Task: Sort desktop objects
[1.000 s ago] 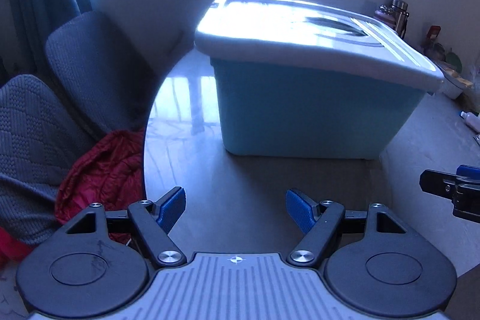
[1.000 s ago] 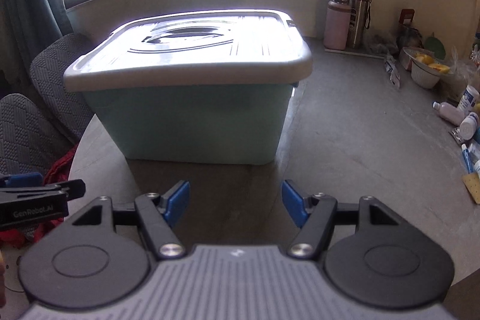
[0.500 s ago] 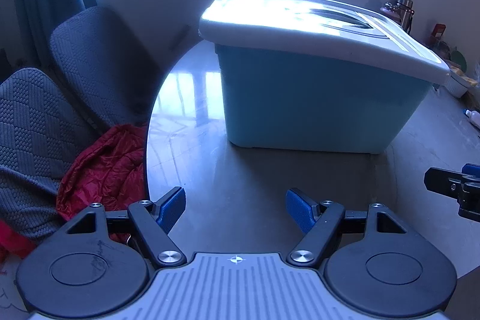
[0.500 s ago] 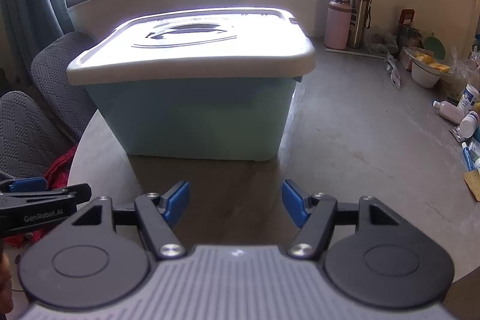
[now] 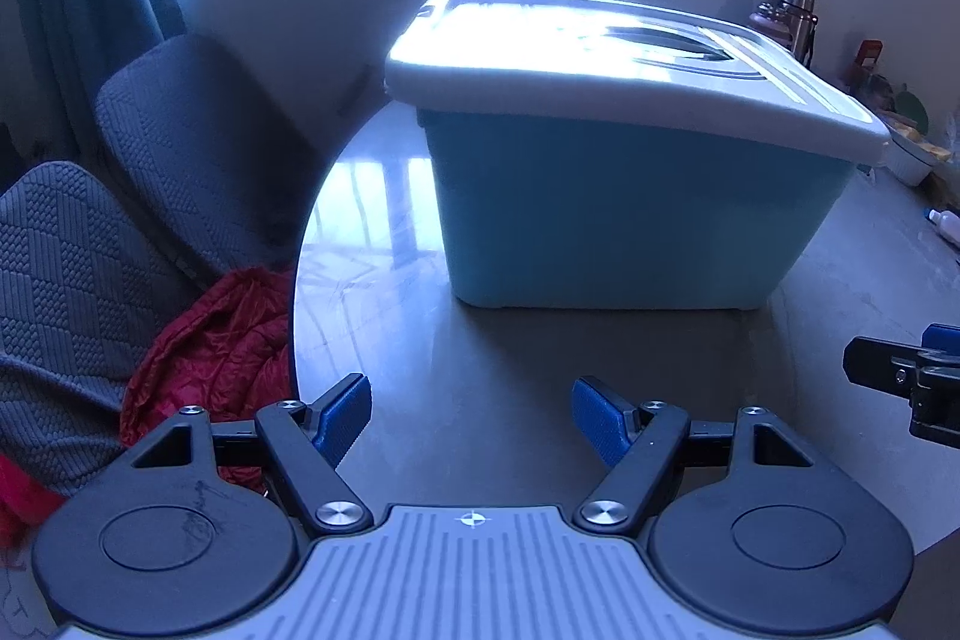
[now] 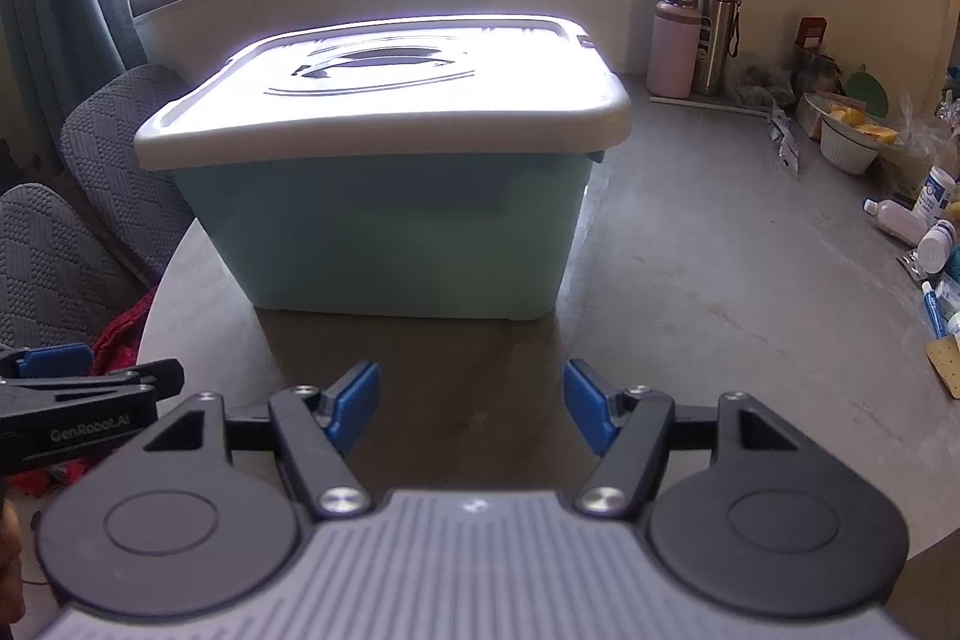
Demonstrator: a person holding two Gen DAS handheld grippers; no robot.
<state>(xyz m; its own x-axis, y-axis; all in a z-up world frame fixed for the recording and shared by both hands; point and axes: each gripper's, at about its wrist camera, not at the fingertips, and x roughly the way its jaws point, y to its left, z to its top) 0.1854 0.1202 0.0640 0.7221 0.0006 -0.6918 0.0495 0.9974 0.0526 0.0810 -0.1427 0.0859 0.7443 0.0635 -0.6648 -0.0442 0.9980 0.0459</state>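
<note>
Right wrist view: ribbed blue-padded right claw (image 6: 472, 403) gapes empty before smooth, white-lidded plastic bin (image 6: 396, 244).

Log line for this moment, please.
left gripper: open, empty | right gripper: open, empty | storage box: lid on | small bottles: unsorted

The storage box (image 5: 630, 220) is framed slightly further right and lower in the left wrist view, and slightly higher in the right wrist view.

Bins (image 6: 390, 244): one
Flasks (image 6: 675, 46): two
Chairs (image 5: 180, 142): two
Bowls (image 6: 849, 142): one
Tools (image 6: 471, 406): two
</note>
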